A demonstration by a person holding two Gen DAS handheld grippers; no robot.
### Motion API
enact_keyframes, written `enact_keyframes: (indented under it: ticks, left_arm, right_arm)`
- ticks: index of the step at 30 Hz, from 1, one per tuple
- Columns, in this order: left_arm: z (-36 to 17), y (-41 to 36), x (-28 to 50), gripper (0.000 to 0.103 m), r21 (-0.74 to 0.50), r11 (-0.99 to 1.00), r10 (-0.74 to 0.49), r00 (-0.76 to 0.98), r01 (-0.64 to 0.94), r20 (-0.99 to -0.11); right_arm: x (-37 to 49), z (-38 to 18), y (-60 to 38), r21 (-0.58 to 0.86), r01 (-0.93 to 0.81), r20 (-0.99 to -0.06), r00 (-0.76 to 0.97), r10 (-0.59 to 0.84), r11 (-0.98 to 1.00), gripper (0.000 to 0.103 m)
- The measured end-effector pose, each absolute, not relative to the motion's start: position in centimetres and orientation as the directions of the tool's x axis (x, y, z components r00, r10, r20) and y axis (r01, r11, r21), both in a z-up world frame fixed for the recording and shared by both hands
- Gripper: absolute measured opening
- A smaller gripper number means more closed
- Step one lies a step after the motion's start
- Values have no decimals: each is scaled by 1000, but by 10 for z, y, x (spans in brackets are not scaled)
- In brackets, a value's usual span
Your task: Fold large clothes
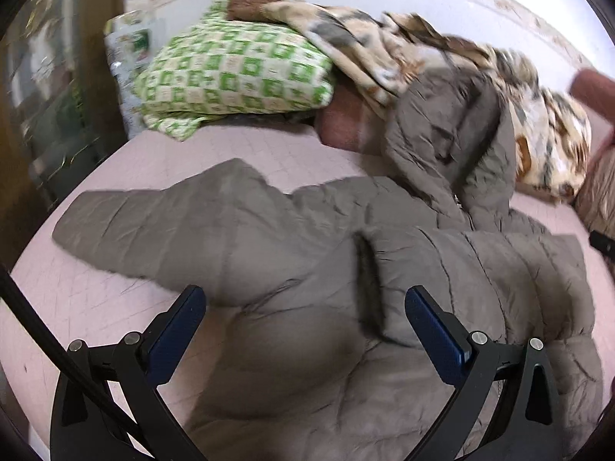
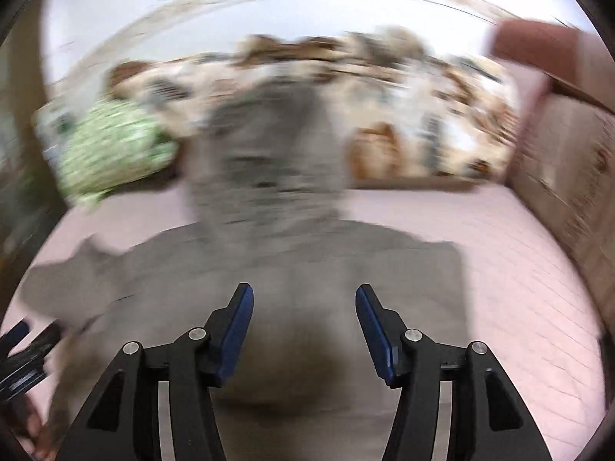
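Hovering low over the bed, the left gripper [image 1: 305, 303] points forward along the mattress with its blue-padded fingers [image 1: 180, 330] spread wide and nothing between them. Under it sprawls the grey-brown quilted puffer coat [image 1: 307, 253], front side up on the pale pink quilted bed sheet [image 1: 127, 161]. Look at the coat's line: its long axis runs away from the camera toward the headboard end, hood [image 1: 449, 142] farthest out and propped against the bedding, body nearest the fingers. One sleeve [image 1: 130, 215] stretches flat out to the left, roughly crosswise to that axis; the other side lies bunched and folded in toward the right.

Over on the right wrist view, heavy blur. The right gripper [image 2: 303, 307] also aims forward over the coat's lower body [image 2: 300, 345], jaws released, clearly apart and gripping nothing, though less widely spread than the left pair. The other tool shows at the bottom-left edge of this view.

Beyond the hood, a green-and-cream checked pillow [image 1: 234, 65] sits to the left, a tan-and-cream patterned fleece blanket [image 1: 384, 46] heaped across the back, and a cardboard box [image 2: 569, 176] against the right side.
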State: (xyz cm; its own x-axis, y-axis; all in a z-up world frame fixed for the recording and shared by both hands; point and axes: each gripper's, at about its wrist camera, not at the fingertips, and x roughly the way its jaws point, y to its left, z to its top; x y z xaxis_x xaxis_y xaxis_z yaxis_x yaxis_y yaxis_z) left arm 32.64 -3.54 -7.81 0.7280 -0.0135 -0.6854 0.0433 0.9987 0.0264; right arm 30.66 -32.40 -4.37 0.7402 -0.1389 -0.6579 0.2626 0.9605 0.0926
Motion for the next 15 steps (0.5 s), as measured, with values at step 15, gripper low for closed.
enact_keyframes:
  ticks: [15]
  left_arm:
    - [-138, -71, 378, 103, 251, 967, 168, 612, 52, -773]
  right_arm:
    - [362, -142, -424, 42, 420, -823, 529, -207, 907, 41]
